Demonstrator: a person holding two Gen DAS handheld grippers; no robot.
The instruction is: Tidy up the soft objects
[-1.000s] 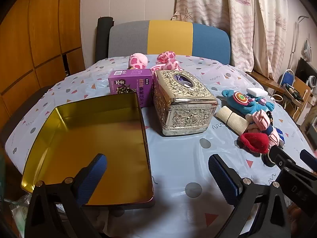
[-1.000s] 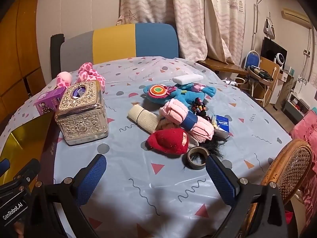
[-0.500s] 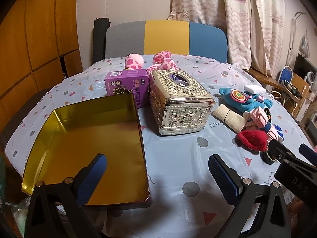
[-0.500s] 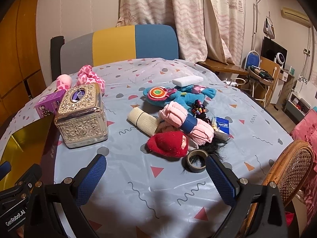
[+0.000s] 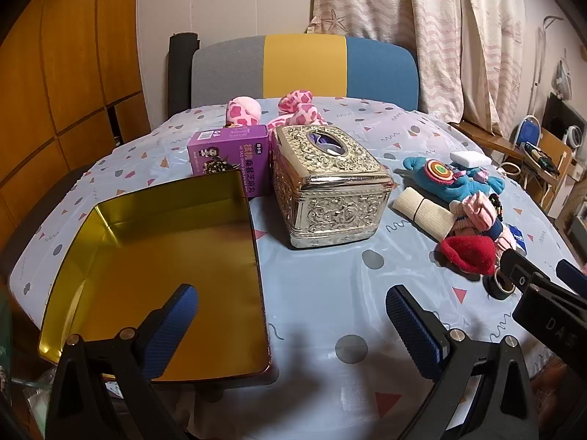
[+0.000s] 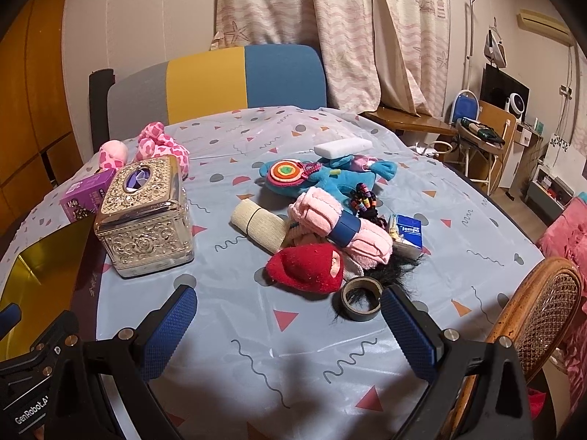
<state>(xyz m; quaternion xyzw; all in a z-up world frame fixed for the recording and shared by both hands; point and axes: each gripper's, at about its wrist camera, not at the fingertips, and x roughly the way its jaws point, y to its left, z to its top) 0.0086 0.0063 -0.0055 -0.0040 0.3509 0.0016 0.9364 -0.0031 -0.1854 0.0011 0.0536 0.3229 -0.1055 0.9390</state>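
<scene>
Spanning the desk, a patterned cloth carries these items. Left claw: released, empty, above the gold tray's near right corner. Right claw: released, empty, near the soft pile. Soft pile, right side: red plush, pink rolled cloth, cream roll, blue plush toy farther back. Tape roll just beside the red plush. Silver tissue box at centre-left, purple carton beyond the tray.

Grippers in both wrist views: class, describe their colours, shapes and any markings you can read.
Both the left gripper and the right gripper have black angular frames with silver bolts and blue textured finger pads. White lettering reads "GenRobot" on one and "DAS" on the other.
</scene>
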